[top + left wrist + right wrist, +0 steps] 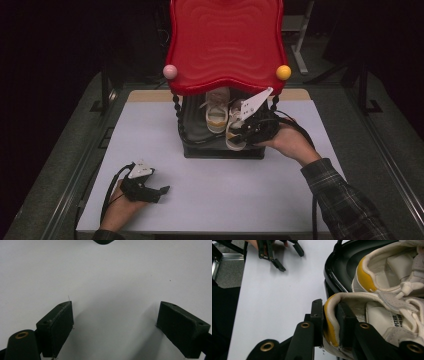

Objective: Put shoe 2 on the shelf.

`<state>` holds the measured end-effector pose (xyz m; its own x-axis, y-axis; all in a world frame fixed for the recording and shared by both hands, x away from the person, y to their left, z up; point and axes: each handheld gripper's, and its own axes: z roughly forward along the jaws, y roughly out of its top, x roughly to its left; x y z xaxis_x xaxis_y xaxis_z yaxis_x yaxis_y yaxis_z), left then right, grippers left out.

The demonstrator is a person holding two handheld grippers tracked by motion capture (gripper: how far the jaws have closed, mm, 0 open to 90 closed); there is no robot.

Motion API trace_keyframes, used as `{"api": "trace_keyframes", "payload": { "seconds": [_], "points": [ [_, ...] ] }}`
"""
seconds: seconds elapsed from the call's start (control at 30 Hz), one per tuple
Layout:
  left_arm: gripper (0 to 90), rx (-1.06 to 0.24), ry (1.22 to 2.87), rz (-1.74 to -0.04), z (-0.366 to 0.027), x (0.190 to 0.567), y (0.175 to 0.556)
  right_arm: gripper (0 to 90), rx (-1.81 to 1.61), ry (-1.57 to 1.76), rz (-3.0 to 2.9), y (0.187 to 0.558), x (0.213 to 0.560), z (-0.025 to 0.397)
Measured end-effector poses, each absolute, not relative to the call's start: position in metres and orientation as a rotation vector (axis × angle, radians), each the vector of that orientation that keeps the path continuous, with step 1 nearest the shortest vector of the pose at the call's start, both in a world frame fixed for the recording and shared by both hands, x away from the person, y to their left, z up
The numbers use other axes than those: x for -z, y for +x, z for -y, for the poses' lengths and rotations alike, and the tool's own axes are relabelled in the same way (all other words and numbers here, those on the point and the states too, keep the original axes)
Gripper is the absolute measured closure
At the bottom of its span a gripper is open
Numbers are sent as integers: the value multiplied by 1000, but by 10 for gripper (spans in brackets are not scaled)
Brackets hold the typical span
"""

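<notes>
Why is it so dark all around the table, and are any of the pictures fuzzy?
High view: light falls on the pale grey table and glossy red plastic shelf top; the room behind stays black. Left gripper view: the black left gripper throws soft shadows. Right gripper view: the white sneaker with yellow heel, clamped by the right gripper, looks slightly soft.

Two white sneakers with yellow heels sit at the centre of the frame: one [216, 116] on the left, one [235, 131] on the right. One black rack [222, 145] holds them under one red tray [225, 42]. Two balls flank the tray's lower edge, one pink [170, 71] and one yellow [283, 72]. Two claws appear: one [162, 190] at lower left, one [246, 131] at centre right. One tabletop [220, 190].
</notes>
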<state>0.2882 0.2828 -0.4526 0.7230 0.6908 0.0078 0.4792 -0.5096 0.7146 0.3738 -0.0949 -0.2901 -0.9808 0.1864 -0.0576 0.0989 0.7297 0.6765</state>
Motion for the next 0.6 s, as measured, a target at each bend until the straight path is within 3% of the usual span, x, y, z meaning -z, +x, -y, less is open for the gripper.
{"api": "trace_keyframes", "payload": {
  "seconds": [0.4, 0.6],
  "points": [
    [128, -382, 2209, -882, -283, 453, 288, 751, -1085, 258, -2766, 385, 298, 98],
    [129, -382, 2209, -882, -283, 452, 288, 633, -1109, 292, -2710, 379, 293, 100]
  ]
}}
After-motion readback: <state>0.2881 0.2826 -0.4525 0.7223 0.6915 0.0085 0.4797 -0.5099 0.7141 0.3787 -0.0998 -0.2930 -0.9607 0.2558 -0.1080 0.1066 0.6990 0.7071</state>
